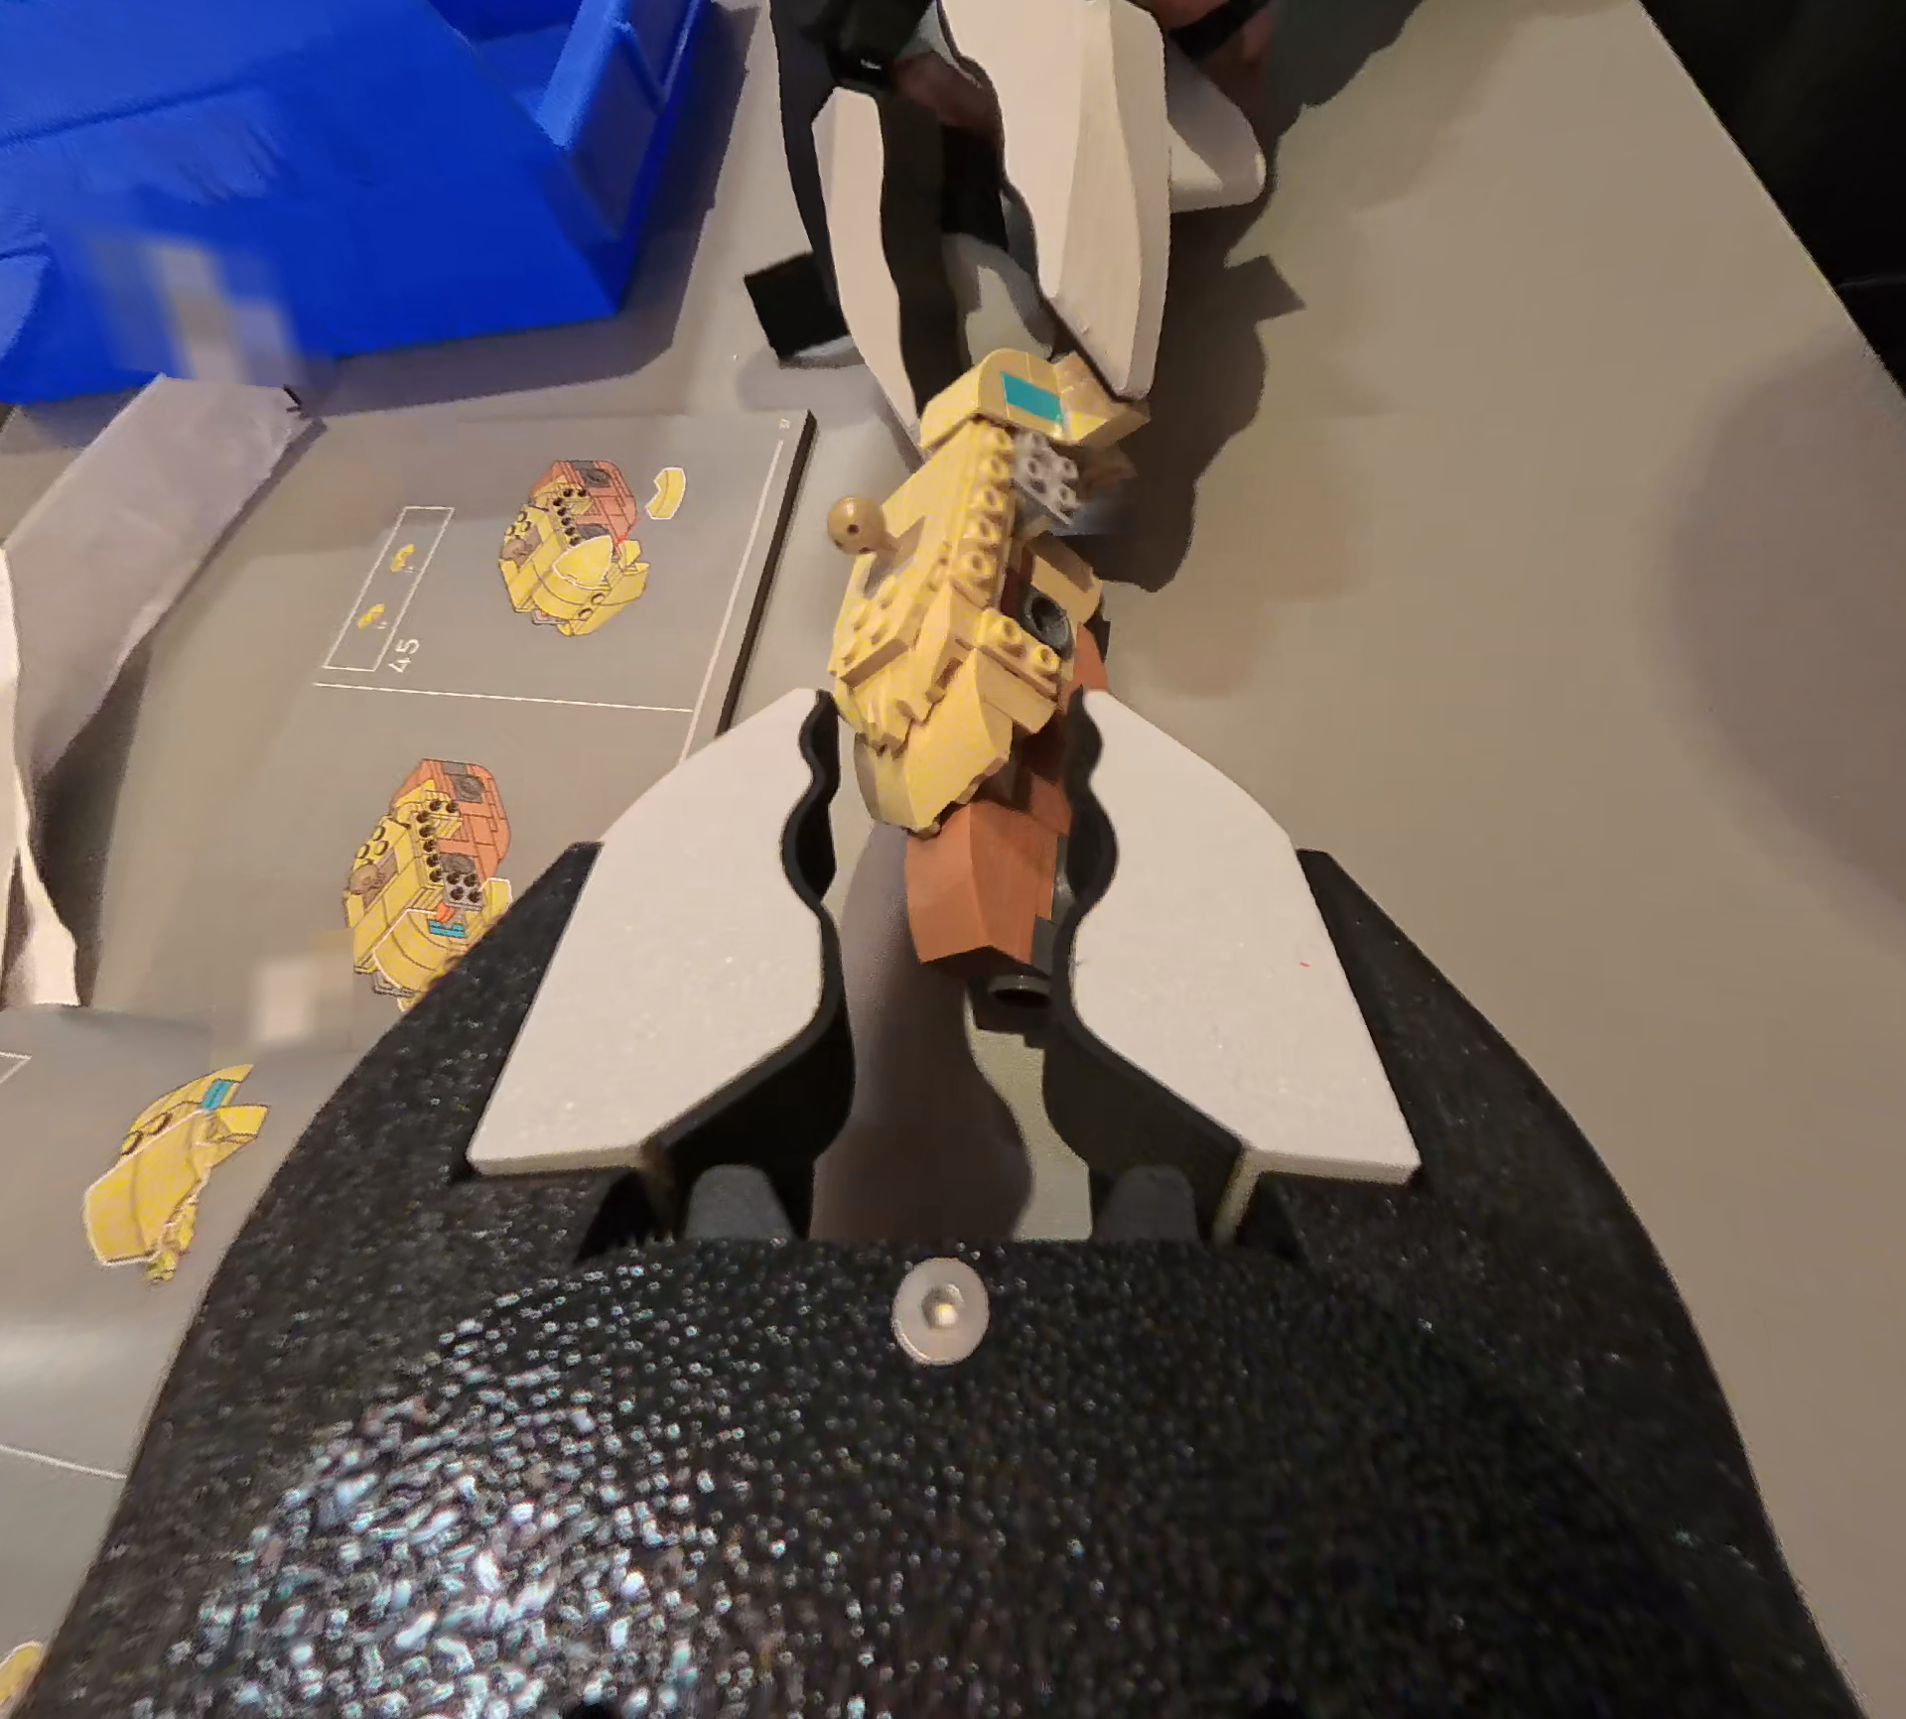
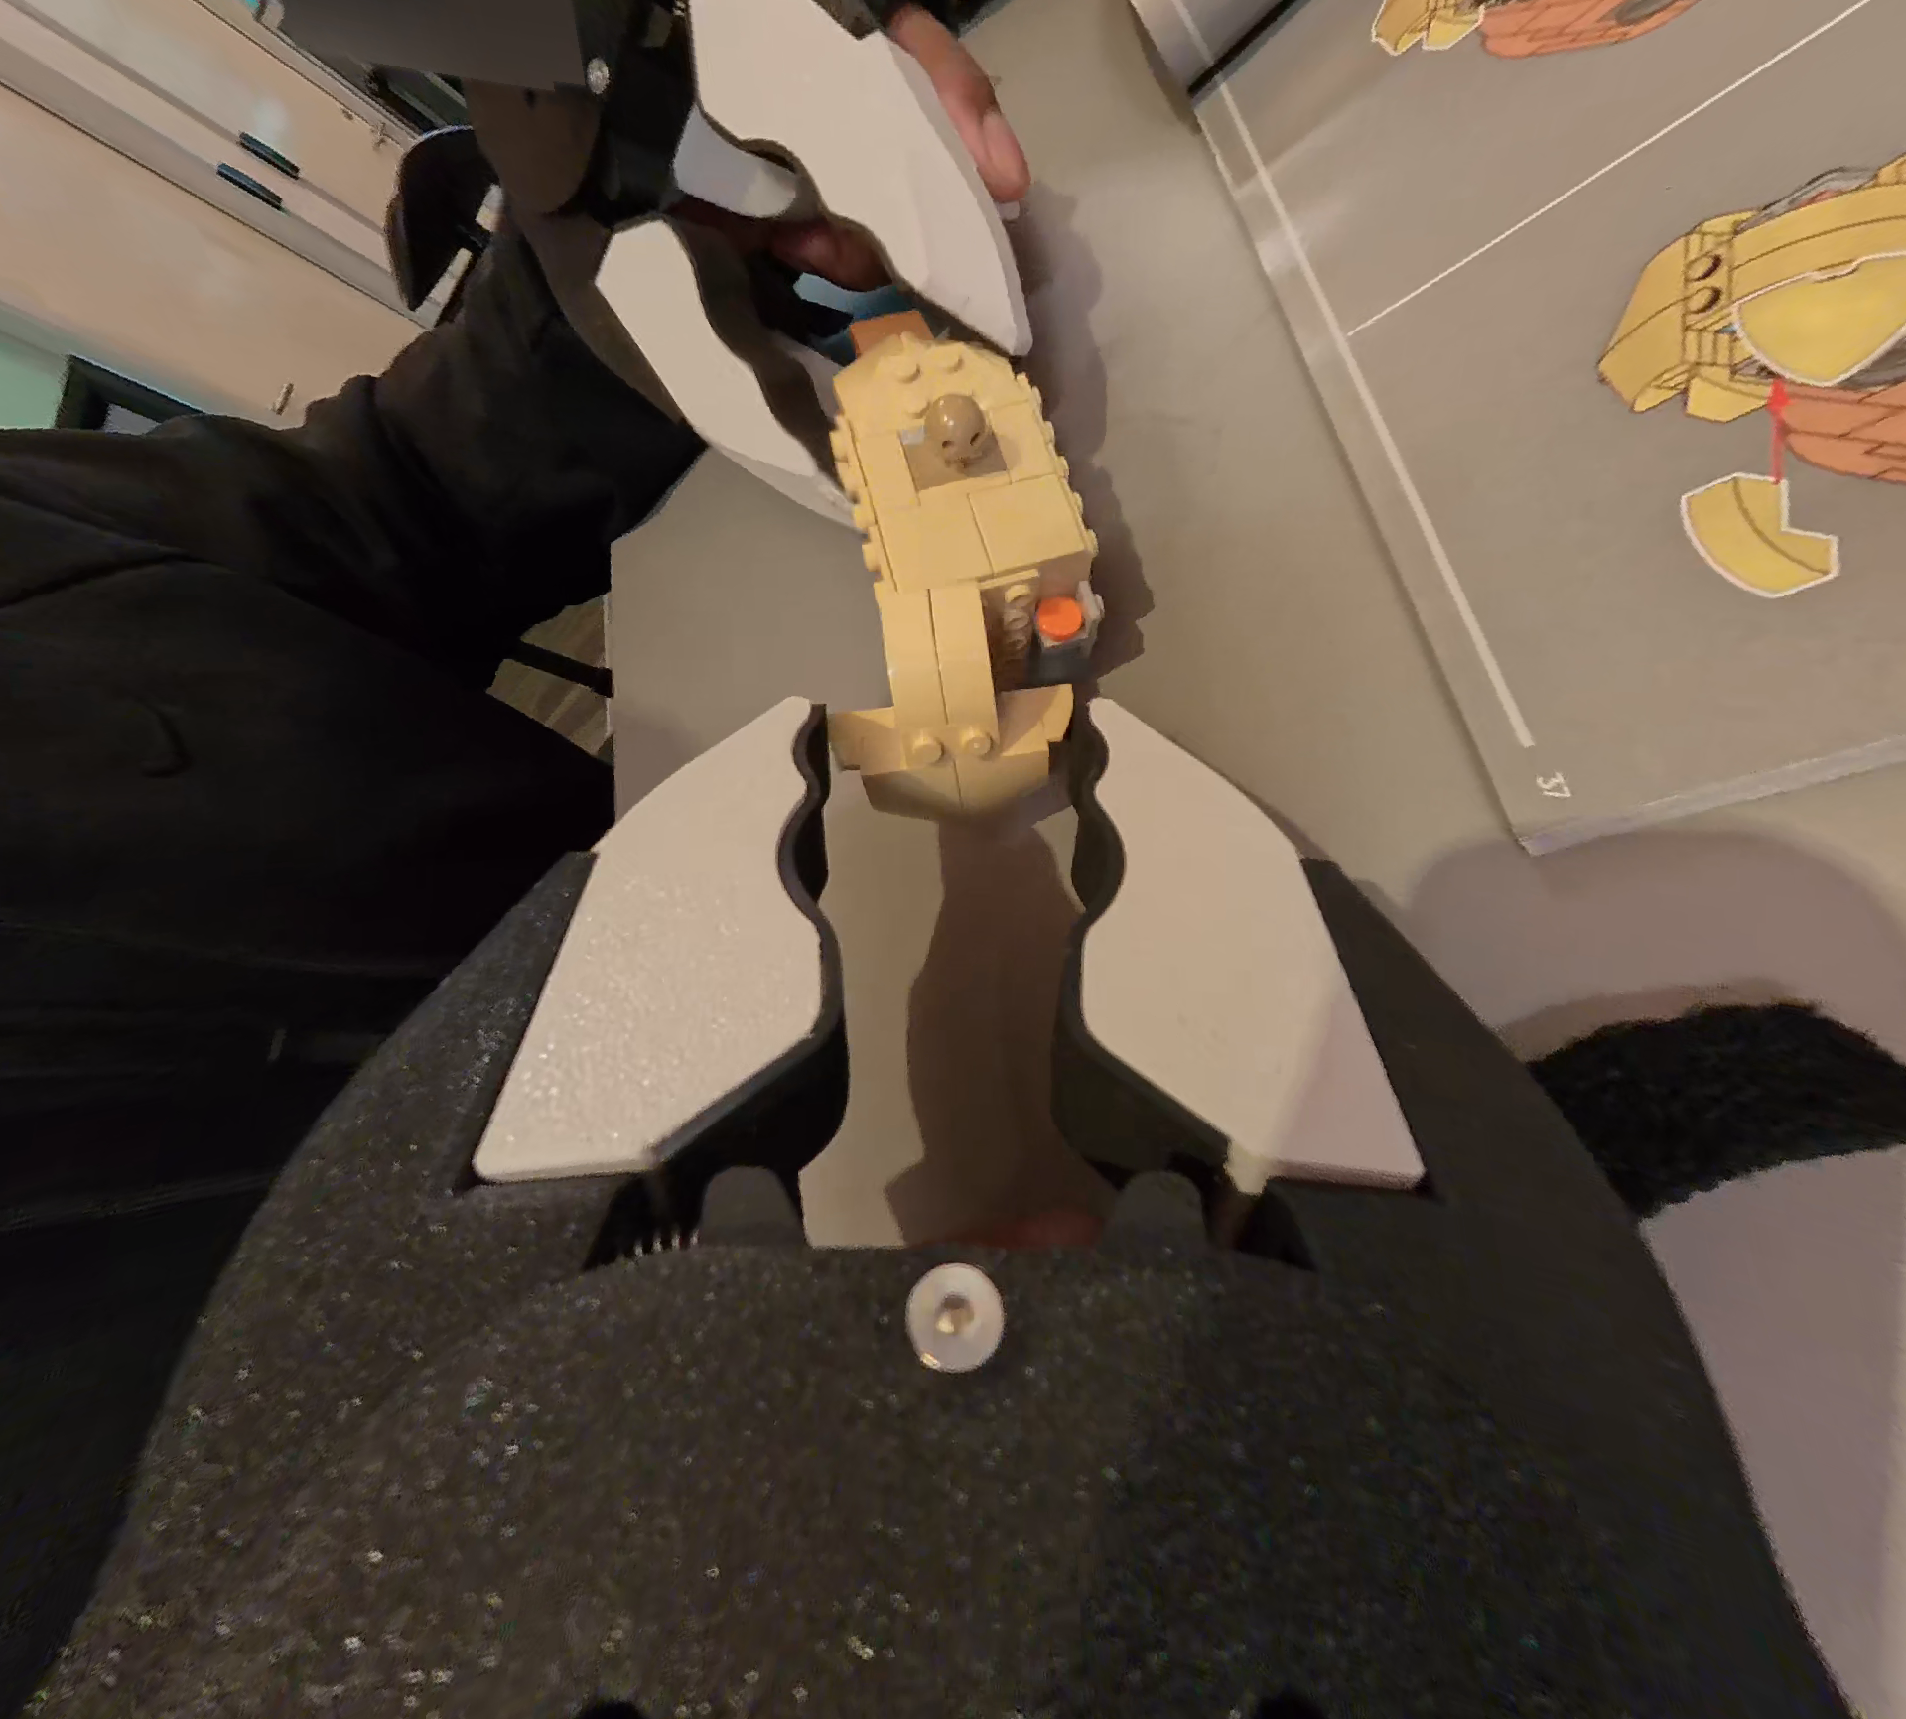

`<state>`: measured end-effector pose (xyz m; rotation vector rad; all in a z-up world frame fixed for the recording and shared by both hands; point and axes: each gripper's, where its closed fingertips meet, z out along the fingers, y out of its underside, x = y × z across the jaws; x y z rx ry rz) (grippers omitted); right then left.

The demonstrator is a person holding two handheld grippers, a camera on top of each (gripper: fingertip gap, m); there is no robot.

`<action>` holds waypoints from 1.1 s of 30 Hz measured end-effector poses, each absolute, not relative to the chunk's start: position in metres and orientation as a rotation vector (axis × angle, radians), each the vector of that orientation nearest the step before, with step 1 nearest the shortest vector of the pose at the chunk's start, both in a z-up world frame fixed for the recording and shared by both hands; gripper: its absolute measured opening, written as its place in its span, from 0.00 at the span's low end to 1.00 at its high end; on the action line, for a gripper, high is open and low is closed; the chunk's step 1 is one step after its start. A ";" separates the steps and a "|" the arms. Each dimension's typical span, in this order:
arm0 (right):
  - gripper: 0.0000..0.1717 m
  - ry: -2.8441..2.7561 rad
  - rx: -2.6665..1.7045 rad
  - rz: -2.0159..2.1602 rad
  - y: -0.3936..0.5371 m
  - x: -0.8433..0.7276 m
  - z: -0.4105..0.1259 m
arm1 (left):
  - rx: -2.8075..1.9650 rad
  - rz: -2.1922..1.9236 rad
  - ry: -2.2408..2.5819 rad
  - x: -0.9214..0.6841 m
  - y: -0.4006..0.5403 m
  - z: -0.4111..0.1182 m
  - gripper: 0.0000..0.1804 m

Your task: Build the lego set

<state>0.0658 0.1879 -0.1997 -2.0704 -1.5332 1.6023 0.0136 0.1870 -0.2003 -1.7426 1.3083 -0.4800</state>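
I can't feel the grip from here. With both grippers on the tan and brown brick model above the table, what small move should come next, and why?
Probably keep both grips and lower the brick model slightly toward the table. The left gripper and the right gripper each clamp one end, and it hangs tilted in the air.

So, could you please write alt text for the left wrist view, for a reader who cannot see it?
A tan and brown brick model is held above a grey table between two hand-held grippers, the left at its near end and the right at its far end. An open instruction booklet and blue bins lie left.
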 end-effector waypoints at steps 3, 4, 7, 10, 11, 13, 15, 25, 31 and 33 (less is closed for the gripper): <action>0.26 -1.532 -2.069 1.647 0.184 0.065 -0.198 | -1.725 -0.488 1.313 0.013 0.186 -0.199 0.22; 0.26 -1.531 -2.066 1.654 0.184 0.065 -0.198 | -1.721 -0.486 1.316 0.013 0.185 -0.198 0.22; 0.26 -1.536 -2.062 1.657 0.184 0.065 -0.197 | -1.716 -0.482 1.319 0.013 0.185 -0.198 0.22; 0.26 -1.506 -2.059 1.658 0.187 0.065 -0.196 | -1.713 -0.487 1.325 0.013 0.183 -0.198 0.22; 0.26 -1.495 -2.047 1.676 0.188 0.066 -0.194 | -1.711 -0.486 1.326 0.013 0.182 -0.198 0.22; 0.26 -1.478 -2.024 1.699 0.189 0.067 -0.190 | -1.709 -0.477 1.322 0.012 0.182 -0.198 0.22; 0.26 -1.470 -2.008 1.709 0.190 0.068 -0.188 | -1.704 -0.466 1.319 0.012 0.181 -0.198 0.22; 0.26 -1.431 -1.866 1.800 0.193 0.073 -0.170 | -1.704 -0.470 1.223 0.015 0.186 -0.190 0.22; 0.26 -1.445 -1.834 1.801 0.200 0.077 -0.165 | -1.636 -0.520 1.126 0.020 0.191 -0.173 0.22; 0.26 -1.449 -1.814 1.797 0.201 0.078 -0.159 | -1.596 -0.542 1.091 0.020 0.191 -0.165 0.22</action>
